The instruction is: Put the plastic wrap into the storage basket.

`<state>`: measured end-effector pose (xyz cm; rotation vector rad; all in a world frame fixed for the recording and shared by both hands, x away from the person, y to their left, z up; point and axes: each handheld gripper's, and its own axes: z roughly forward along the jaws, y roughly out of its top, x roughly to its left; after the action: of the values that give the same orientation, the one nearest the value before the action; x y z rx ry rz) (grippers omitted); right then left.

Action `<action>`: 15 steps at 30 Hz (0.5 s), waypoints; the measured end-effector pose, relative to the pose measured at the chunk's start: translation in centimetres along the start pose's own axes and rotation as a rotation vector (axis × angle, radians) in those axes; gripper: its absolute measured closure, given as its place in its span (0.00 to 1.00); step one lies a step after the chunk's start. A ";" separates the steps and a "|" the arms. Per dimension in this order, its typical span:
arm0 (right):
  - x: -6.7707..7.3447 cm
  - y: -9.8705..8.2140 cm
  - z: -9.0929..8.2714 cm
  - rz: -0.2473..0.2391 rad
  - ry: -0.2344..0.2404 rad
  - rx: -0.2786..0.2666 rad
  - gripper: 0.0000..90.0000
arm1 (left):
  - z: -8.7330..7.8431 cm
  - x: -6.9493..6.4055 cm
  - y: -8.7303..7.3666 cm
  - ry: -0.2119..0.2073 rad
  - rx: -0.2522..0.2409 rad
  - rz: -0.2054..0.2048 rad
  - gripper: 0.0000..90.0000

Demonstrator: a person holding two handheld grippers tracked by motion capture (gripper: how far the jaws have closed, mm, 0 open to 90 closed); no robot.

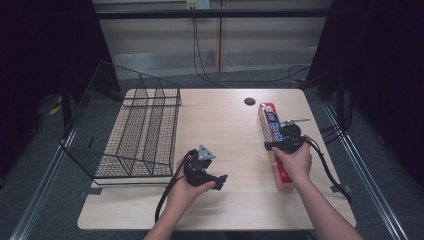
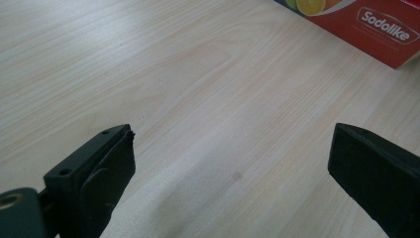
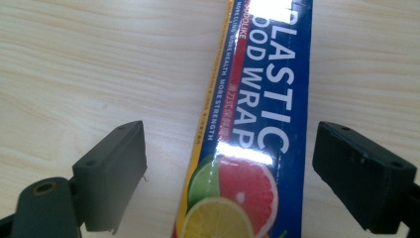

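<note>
Jaws of the left gripper (image 1: pixel 220 181) stand wide over bare table (image 1: pixel 230 135). Farther off, the right gripper (image 3: pixel 230 163) straddles the plastic wrap box (image 3: pixel 257 114), pads apart; an off-centre closure could skew it. Wire basket (image 1: pixel 135 130) beyond.

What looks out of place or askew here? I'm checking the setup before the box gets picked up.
Nothing is spilled or damaged. The plastic wrap box lies flat, slightly angled to the table's edge. The wire basket overhangs the left edge, which looks a bit precarious. The right gripper straddles the box, open.
</note>
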<state>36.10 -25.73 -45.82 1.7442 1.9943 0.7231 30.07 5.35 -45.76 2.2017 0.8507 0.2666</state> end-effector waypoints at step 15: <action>-0.1 -0.5 1.0 0.049 -0.023 0.029 0.33 | -0.1 -0.1 0.1 0.004 0.017 0.015 0.05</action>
<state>36.32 -25.71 -46.89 1.8155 1.9623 0.6905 29.98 5.30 -45.62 2.2242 0.8423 0.2726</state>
